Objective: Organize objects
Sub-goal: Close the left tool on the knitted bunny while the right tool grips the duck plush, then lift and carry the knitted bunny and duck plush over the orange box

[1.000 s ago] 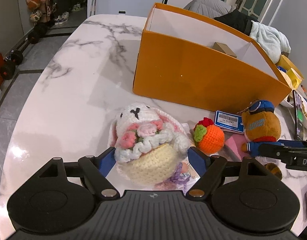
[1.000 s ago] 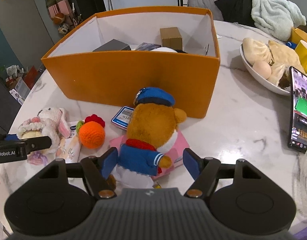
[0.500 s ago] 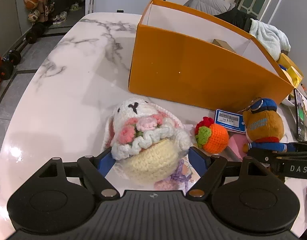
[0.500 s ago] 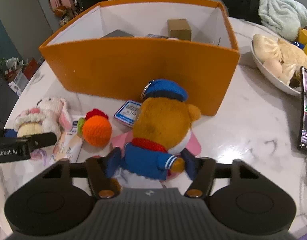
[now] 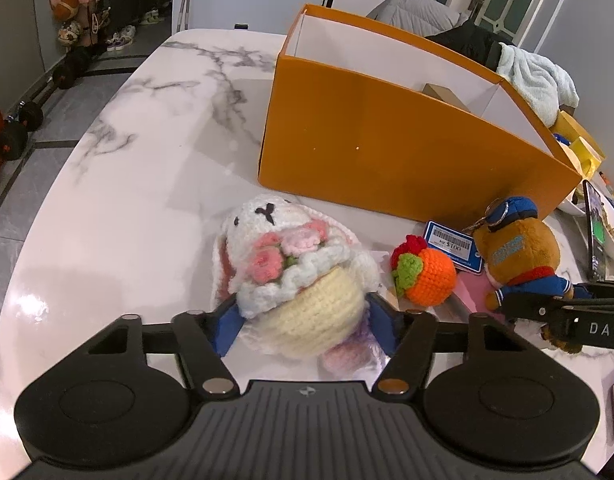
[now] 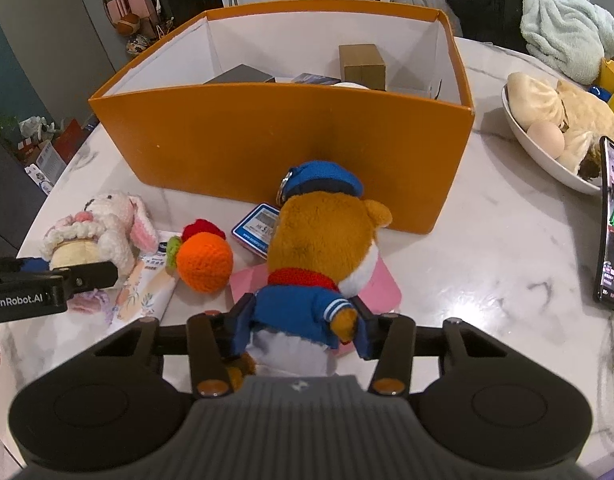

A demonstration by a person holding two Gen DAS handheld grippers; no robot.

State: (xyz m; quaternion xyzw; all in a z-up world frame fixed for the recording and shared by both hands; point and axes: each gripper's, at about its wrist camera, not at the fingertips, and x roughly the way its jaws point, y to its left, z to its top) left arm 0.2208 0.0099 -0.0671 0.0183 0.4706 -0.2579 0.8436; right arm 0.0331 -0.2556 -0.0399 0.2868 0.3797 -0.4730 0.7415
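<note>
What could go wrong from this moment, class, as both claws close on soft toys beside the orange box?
1. The left claw is closing low on the white crocheted rabbit; its pale yarn base may squash and slip out.
2. The right claw is closing on the brown plush bear in a blue sailor jacket, which sits on a pink card; lifting may drag that card along.
3. The tall orange cardboard box stands close behind; a low lift may hit its wall.
</note>
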